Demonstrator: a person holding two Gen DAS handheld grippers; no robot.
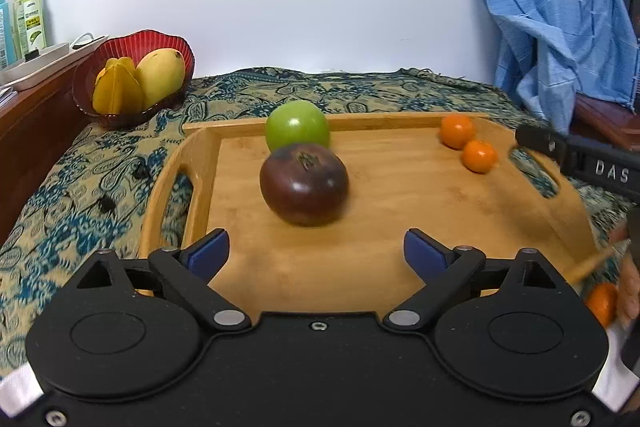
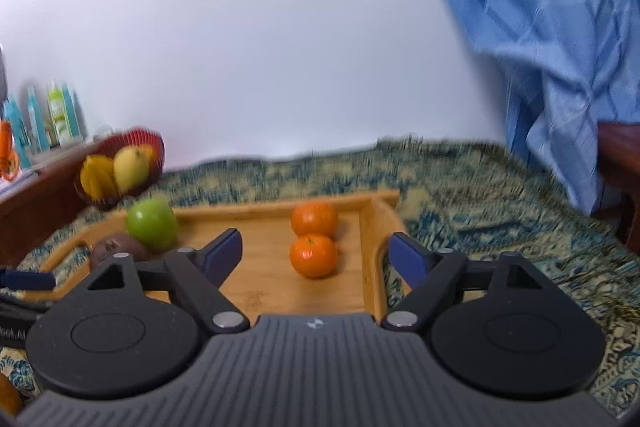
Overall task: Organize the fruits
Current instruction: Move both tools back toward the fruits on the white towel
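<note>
On the wooden tray [image 1: 400, 211] lay a dark purple fruit [image 1: 304, 183], a green apple [image 1: 298, 126] touching behind it, and two oranges [image 2: 314, 254] by the far right corner. Both the left gripper [image 1: 316, 253] and right gripper [image 2: 316, 257] hung with fingers wide, holding nothing. I judged a pick was being lined up; next, the left fingers needed to straddle the purple fruit, bound perhaps for the red bowl [image 1: 120, 47].

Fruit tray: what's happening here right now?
Fruit sorting, nothing held yet. Both hand-held grippers are open over the wooden tray: left hand-held gripper faces the dark purple fruit, with the green apple behind it; right hand-held gripper faces two oranges. A red bowl already holds yellow fruit.
</note>
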